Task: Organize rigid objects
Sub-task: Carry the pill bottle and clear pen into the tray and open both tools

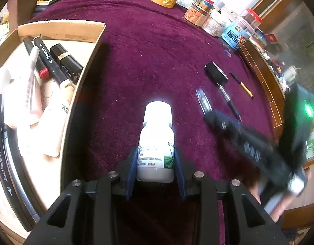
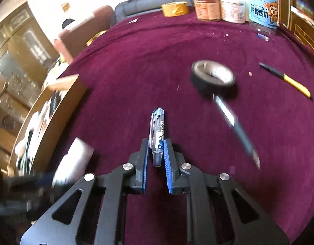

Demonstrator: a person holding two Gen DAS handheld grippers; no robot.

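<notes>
My left gripper (image 1: 156, 153) is shut on a white bottle (image 1: 157, 134) with a white cap and a green label, its blue pads pressing both sides of the body. It hangs over the maroon cloth, right of the cardboard box (image 1: 89, 65). My right gripper (image 2: 156, 149) is shut on a clear pen barrel (image 2: 157, 130) with a blue-printed label and a threaded end. In the left wrist view the right gripper (image 1: 216, 120) is a blurred dark shape to the right. In the right wrist view the white bottle (image 2: 73, 161) is blurred at the lower left.
The cardboard box (image 2: 46, 110) holds markers (image 1: 48, 61), a black lipstick (image 1: 65, 61) and pale tubes. On the cloth lie a black tape roll (image 2: 213, 75), a pen (image 2: 234, 126) and a yellow-handled knife (image 2: 287, 79). Jars (image 2: 232, 6) and a yellow tape roll (image 2: 174, 8) stand at the far edge.
</notes>
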